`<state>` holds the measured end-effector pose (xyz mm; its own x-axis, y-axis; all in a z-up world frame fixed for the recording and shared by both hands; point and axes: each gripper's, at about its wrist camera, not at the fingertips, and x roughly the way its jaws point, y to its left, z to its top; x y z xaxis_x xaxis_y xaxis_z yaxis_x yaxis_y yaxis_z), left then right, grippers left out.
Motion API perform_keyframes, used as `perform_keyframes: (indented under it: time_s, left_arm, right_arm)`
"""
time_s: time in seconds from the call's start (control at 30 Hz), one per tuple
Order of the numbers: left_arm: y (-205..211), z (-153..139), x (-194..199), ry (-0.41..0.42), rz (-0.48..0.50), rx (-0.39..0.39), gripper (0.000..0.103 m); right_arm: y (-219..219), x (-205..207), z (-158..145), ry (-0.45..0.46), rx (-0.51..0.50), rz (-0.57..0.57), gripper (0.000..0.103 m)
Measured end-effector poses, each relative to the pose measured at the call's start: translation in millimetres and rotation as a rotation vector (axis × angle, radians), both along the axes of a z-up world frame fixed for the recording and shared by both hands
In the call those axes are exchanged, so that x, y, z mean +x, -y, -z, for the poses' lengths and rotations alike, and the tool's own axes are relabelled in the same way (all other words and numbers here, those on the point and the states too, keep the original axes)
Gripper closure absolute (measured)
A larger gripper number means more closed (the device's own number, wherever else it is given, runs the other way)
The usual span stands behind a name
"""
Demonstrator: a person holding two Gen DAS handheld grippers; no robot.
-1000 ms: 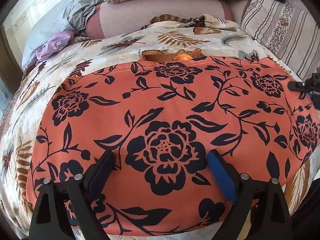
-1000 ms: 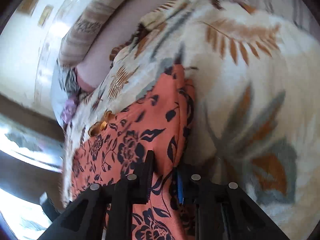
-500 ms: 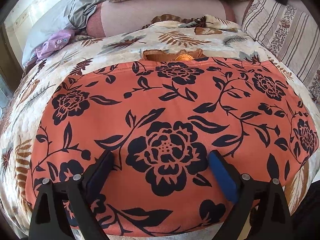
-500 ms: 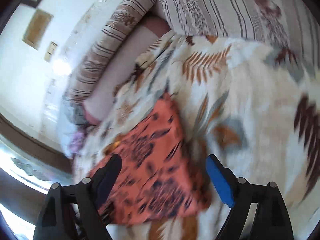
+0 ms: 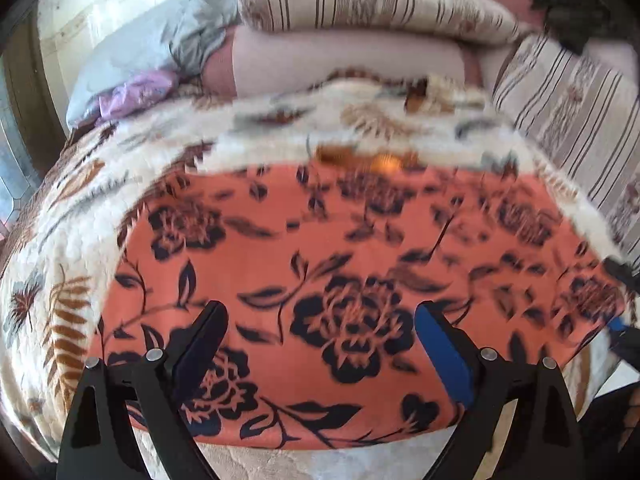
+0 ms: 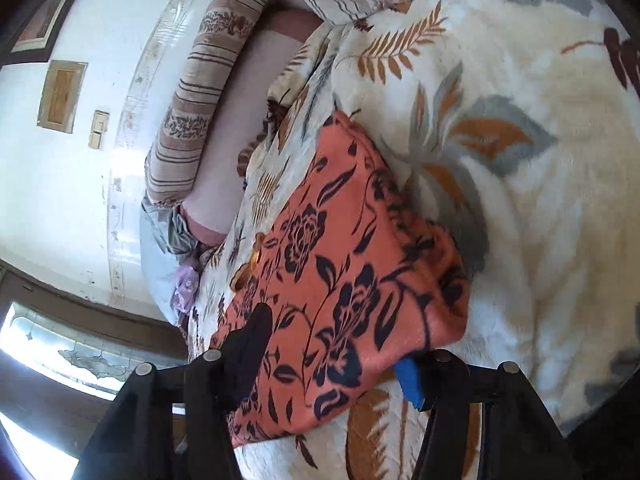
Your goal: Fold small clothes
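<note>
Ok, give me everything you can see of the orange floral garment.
The orange floral garment is soft, thin-looking fabric printed with dark roses, leaves and vines. It lies flat as a folded rectangle on the leaf-patterned blanket, its near edge close to the bed's edge. The left claw hangs open over it. The right claw is open at its right end, fingers spread either side of that end.

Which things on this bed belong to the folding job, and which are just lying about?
Job:
- orange floral garment, spread on the blanket
- left gripper, open above it
- right gripper, open at its edge

Lying about:
- leaf-print blanket
- striped pillows
- purple cloth
- grey bedding
</note>
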<state>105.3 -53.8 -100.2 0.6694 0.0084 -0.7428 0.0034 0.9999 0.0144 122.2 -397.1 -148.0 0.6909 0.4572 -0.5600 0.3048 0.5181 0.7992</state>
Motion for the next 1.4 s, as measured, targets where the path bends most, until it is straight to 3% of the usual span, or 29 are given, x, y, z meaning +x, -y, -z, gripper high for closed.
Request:
perform_keyframes:
  time_s: [0.03, 0.1, 0.2, 0.3, 0.33, 0.37, 0.43, 0.5, 0.6, 0.7, 0.8, 0.87, 0.93, 0.97, 1.07, 1.13, 1.2, 1.27, 1.3, 1.33, 1.4]
  left_arm:
    - [2.1, 4.4, 2.9, -0.010, 0.001, 0.016, 0.008]
    - [9.0, 38.4, 23.5, -0.173, 0.024, 0.073, 0.006]
    - [5.3, 28.8, 21.4, -0.129, 0.020, 0.046, 0.009]
    - [-2.5, 11.8, 13.4, -0.034, 0.023, -0.022, 0.009]
    - [-1.9, 22.1, 18.4, -0.066, 0.028, -0.007, 0.009]
    - [-1.3, 47.1, 30.3, -0.177, 0.053, 0.000, 0.007]
    - [-6.5, 45.7, 28.6, -0.123, 0.100, 0.003, 0.006]
    - [-32.3, 26.2, 28.4, -0.129, 0.080, -0.118, 0.010]
    - [-107.8, -10.9, 11.6, -0.003, -0.076, -0.330, 0.010]
    - [-193.0, -24.3, -14.6, 0.113, -0.299, -0.402, 0.010]
    - [-254.9, -3.2, -34.8, 0.137, -0.477, -0.388, 0.010]
    - [-277.2, 21.2, -39.1, 0.073, -0.545, -0.380, 0.011]
    - [-295.9, 36.9, -40.9, 0.012, -0.607, -0.466, 0.019]
    - [-302.7, 35.5, -43.5, 0.042, -0.590, -0.504, 0.019]
    - [-300.5, 24.6, -43.9, 0.090, -0.573, -0.438, 0.019]
    - [-302.6, 23.0, -42.4, 0.096, -0.560, -0.467, 0.019]
    - [-304.3, 19.1, -41.7, 0.099, -0.544, -0.479, 0.019]
    - [-299.6, 15.2, -35.6, 0.103, -0.522, -0.485, 0.019]
    - [-298.6, 15.4, -34.6, 0.107, -0.514, -0.489, 0.019]
    - [-299.6, 11.8, -38.2, 0.112, -0.506, -0.492, 0.019]
    - [-297.6, 8.5, -43.4, 0.127, -0.482, -0.495, 0.019]
  right_arm:
    - [-0.2, 2.5, 4.3, -0.019, -0.010, -0.007, 0.043]
    - [-1.8, 5.5, 18.6, -0.072, -0.023, -0.008, 0.041]
    - [-4.8, 17.8, 14.2, -0.050, -0.077, -0.034, 0.044]
    - [-4.8, 31.2, 12.3, -0.092, -0.149, -0.061, 0.079]
    - [-5.5, 35.2, 12.1, -0.105, -0.171, -0.080, 0.081]
    - [-9.9, 40.2, 8.2, -0.119, -0.209, -0.094, 0.084]
    - [-27.5, 52.0, -15.4, -0.112, -0.307, -0.120, 0.086]
    - [-57.8, 61.2, -63.0, -0.029, -0.437, -0.169, 0.086]
    - [-125.1, 73.1, -130.9, 0.115, -0.580, -0.261, 0.086]
    - [-212.9, 74.4, -167.3, 0.231, -0.718, -0.391, 0.086]
    - [-305.0, 75.9, -146.5, 0.240, -0.789, -0.572, 0.086]
    - [-361.9, 81.5, -96.0, 0.157, -0.845, -0.731, 0.086]
    - [-397.4, 88.8, -34.7, 0.007, -0.856, -0.863, 0.085]
    - [-403.4, 85.7, -31.2, 0.026, -0.890, -0.845, 0.086]
    - [-397.6, 82.4, -70.9, 0.098, -0.872, -0.792, 0.086]
    - [-395.7, 81.3, -98.4, 0.155, -0.895, -0.766, 0.086]
    - [-396.6, 81.6, -105.6, 0.176, -0.864, -0.745, 0.086]
    - [-412.5, 75.2, -81.8, 0.178, -0.848, -0.753, 0.073]
    - [-426.0, 73.3, -57.4, 0.158, -0.838, -0.823, 0.046]
    - [-430.8, 71.0, -38.1, 0.112, -0.809, -0.892, 0.034]
    - [-427.0, 53.6, -41.8, 0.201, -0.800, -0.834, 0.032]
